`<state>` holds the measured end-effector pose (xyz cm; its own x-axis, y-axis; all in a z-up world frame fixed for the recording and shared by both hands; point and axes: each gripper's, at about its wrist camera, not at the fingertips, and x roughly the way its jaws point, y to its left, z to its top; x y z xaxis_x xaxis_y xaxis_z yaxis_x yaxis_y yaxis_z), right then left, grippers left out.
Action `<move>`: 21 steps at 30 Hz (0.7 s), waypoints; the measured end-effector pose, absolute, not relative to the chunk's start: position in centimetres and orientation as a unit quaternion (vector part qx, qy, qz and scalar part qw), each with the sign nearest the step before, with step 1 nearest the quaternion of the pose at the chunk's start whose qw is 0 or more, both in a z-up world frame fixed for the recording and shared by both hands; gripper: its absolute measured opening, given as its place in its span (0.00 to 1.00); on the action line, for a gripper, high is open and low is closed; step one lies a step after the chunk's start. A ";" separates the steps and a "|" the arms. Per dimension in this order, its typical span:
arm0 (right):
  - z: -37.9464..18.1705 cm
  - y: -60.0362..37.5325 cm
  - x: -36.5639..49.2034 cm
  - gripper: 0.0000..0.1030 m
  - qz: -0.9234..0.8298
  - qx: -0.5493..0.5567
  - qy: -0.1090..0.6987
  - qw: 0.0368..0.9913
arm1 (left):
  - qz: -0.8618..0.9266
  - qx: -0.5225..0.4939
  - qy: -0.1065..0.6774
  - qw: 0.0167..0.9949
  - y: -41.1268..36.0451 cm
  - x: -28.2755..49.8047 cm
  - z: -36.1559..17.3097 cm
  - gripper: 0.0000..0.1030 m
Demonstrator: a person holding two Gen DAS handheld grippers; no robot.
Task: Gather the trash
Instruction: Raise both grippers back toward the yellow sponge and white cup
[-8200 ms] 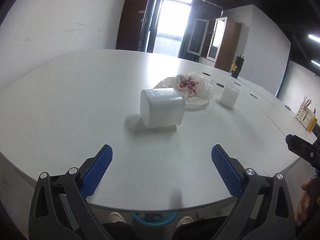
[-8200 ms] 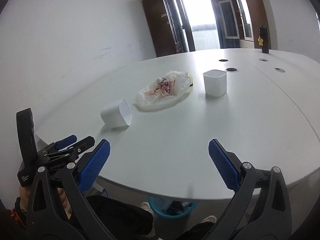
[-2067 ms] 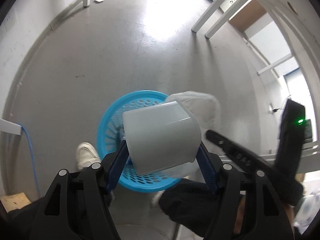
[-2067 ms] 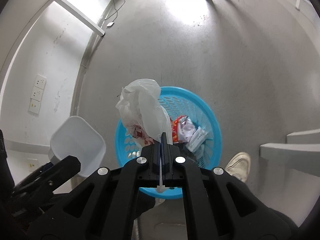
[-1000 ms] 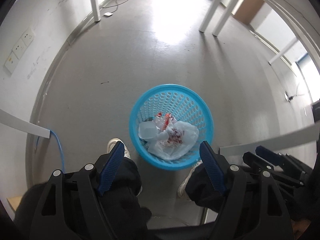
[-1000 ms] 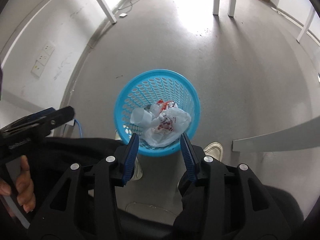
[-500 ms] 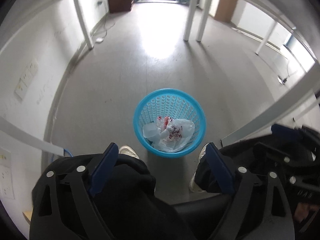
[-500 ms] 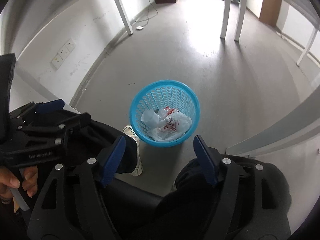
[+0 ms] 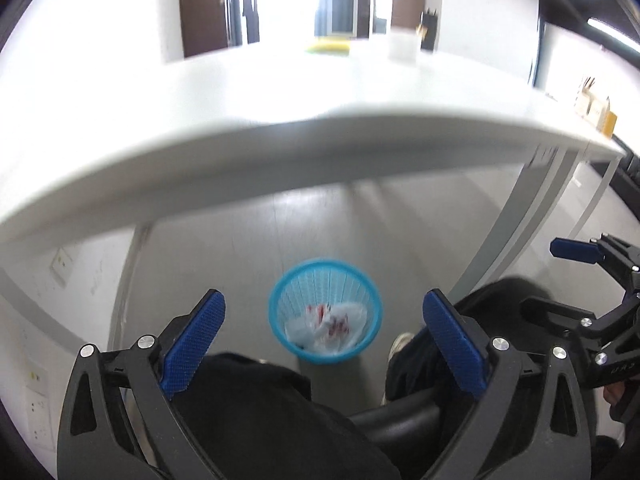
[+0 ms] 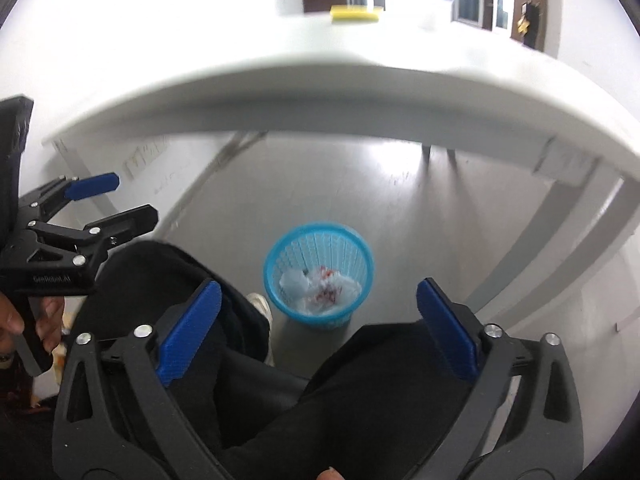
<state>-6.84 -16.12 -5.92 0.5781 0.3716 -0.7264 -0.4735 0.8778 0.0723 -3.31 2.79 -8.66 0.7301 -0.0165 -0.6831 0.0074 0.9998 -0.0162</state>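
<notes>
Trash sits in the blue bin on the grey floor under the table: a crumpled white bag with red print and, at its left in the right wrist view, a pale cup — both well down inside the mesh wall. The bin stands just beyond the person's dark trouser legs, with a white shoe beside it on the left and another on the right.

Left gripper hangs above the lap with nothing between its blue pads; its jaws are opening and stand wide apart. Right gripper is the same — jaws opening, spread wide, empty, the bin showing in the gap.

Above, the white table curves across both views, blurred. On its far side lie a yellow thing and a white cup, well apart from the near edge.
</notes>
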 end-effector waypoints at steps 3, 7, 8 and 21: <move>-3.4 -17.0 -6.8 0.92 0.236 -0.053 0.369 0.897 | -0.005 -0.014 0.340 0.940 3.1 -3.7 -6.2 0.94; -0.3 -17.6 -6.7 0.92 0.233 -0.046 0.334 0.912 | -0.003 -0.006 0.308 0.951 2.9 -3.7 -3.7 0.94; 0.5 -17.7 -6.6 0.92 0.231 -0.045 0.324 0.916 | -0.003 0.000 0.301 0.954 2.7 -3.6 -3.0 0.94; 5.9 -19.2 -0.7 0.92 0.209 -0.011 0.274 0.939 | -0.022 0.042 0.272 0.961 0.3 2.3 1.2 0.94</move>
<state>-0.66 -19.18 5.90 0.7620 0.3860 -0.5199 -0.3987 0.9124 0.0931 2.33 0.29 1.23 0.8513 -0.0198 -0.5243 0.0653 0.9955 0.0685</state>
